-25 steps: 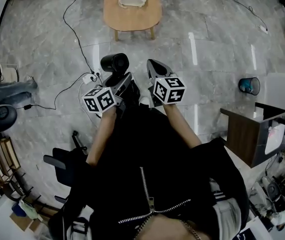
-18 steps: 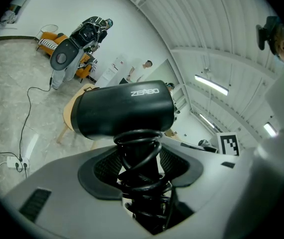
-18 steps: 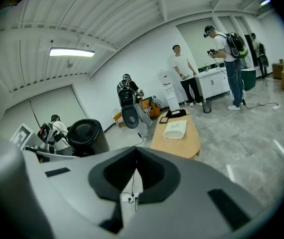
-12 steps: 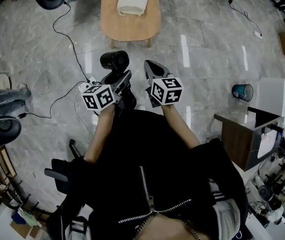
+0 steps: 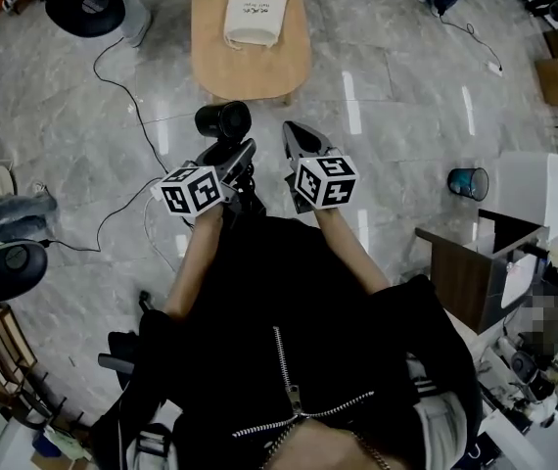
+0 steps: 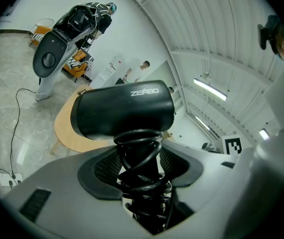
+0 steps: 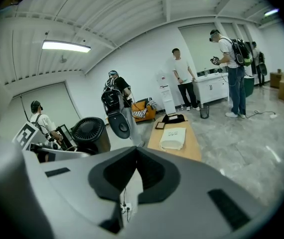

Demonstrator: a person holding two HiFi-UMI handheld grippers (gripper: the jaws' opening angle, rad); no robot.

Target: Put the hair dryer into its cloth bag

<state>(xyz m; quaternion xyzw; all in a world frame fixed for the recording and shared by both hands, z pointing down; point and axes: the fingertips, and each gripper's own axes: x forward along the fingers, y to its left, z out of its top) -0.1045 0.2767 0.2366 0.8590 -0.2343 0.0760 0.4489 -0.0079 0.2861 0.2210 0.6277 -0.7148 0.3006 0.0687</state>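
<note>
- The hair dryer [image 6: 124, 108] is in my left gripper [image 6: 141, 176]. My jaws stand wide and press on its handle, and its barrel sticks out past my tips, in the air over the floor [image 5: 406, 116] just short of the tabletop [image 5: 250, 71].
- Over the last second the tabletop and the cloth bag [image 5: 255, 16] lying on it have drawn nearer in the head view. The dryer has kept the same seat between my jaws.
- I judge this to be the carrying leg. Nothing is bagged yet, and the bag lies well apart from the dryer, toward the far end of the tabletop.
- My right gripper [image 7: 132, 176] rides just beside the left one. Its jaws meet at the tips with nothing in them, so it is free to deal with the bag's mouth.
- The dryer is smooth matt black plastic with a short, fat, round barrel. A glossy black cord [image 6: 141, 156] is wound in springy loops round the handle, so I expect the grip to feel lumpy rather than firm.
- The bag is pale, soft cloth, lying flat and limp with some dark print on it. I cannot tell which end is open.
- The tabletop is light wood, long with rounded ends. The floor around it is grey veined stone, polished enough to show glare.
</note>
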